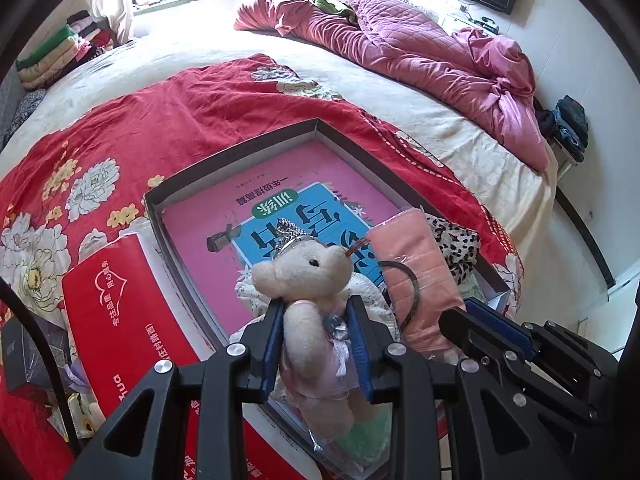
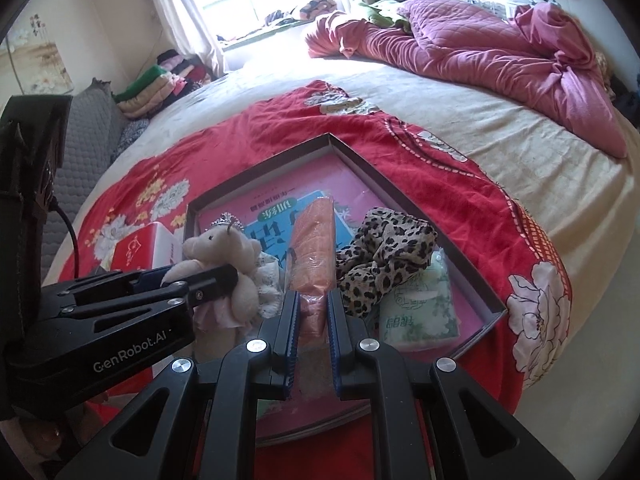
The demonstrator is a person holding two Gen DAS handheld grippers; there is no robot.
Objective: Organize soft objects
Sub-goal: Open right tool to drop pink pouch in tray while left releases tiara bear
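My left gripper (image 1: 316,308) is shut on a cream teddy bear (image 1: 308,272) with a small crown, held over the near part of a shallow grey box (image 1: 236,150). The bear also shows in the right wrist view (image 2: 228,252). My right gripper (image 2: 313,300) is shut on a wrapped salmon-pink cloth (image 2: 314,248) that lies in the box (image 2: 384,180); the cloth also shows in the left wrist view (image 1: 412,272). A leopard-print scarf (image 2: 384,256) and a green-patterned tissue pack (image 2: 420,312) lie in the box to the right. A pink book (image 1: 224,240) lines the box floor.
The box sits on a red floral blanket (image 1: 160,128) on a bed. A red and white tissue box (image 1: 120,320) lies left of it. A crumpled pink quilt (image 1: 432,60) is at the far right. Folded clothes (image 1: 60,52) are stacked at the far left.
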